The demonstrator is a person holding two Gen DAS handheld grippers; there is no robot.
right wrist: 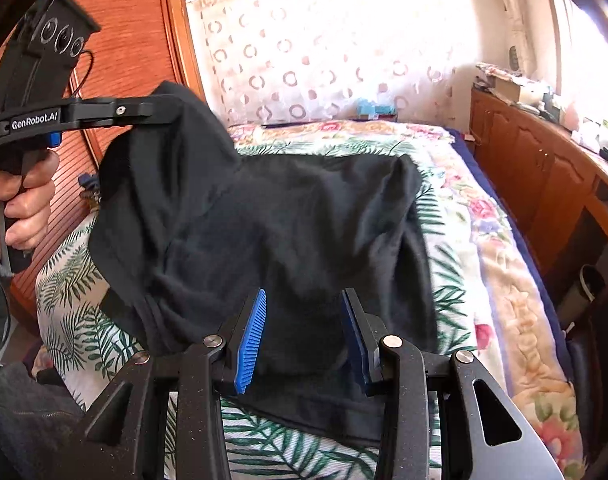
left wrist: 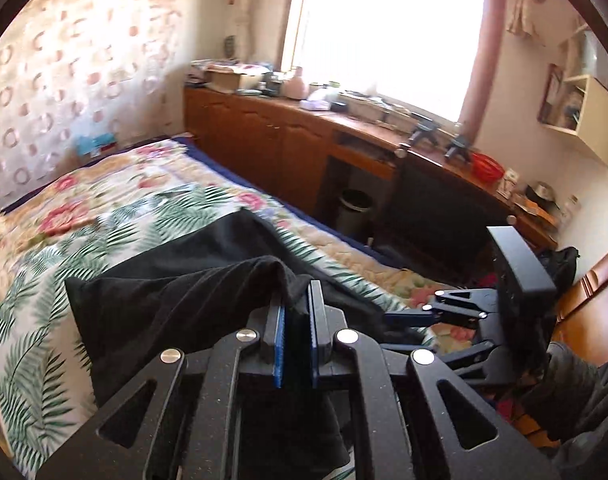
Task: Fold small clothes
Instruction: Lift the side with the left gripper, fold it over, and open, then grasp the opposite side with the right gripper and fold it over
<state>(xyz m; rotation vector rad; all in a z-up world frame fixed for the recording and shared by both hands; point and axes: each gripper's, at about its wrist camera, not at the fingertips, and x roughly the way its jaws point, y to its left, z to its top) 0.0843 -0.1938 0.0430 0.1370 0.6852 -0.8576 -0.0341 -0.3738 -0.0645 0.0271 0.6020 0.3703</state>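
A black garment (left wrist: 176, 280) lies partly on the flowered bedspread (left wrist: 104, 216). My left gripper (left wrist: 296, 312) is shut on a bunched edge of it, blue pads nearly together. In the right wrist view the left gripper (right wrist: 156, 110) holds that edge up at the upper left, so the garment (right wrist: 284, 220) hangs down to the bed like a tent. My right gripper (right wrist: 304, 336) sits low over the garment's near hem with its jaws apart. Its ribbed left pad (right wrist: 250, 340) shows bare, and black cloth lies between and below the jaws. The right gripper (left wrist: 395, 328) reaches the cloth from the right.
A wooden cabinet and desk (left wrist: 264, 140) crowded with small items runs under the window beside the bed. A waste bin (left wrist: 353, 208) stands on the floor beneath it. A wooden wardrobe (right wrist: 124, 40) rises behind a hand (right wrist: 24, 200) on the left gripper's handle.
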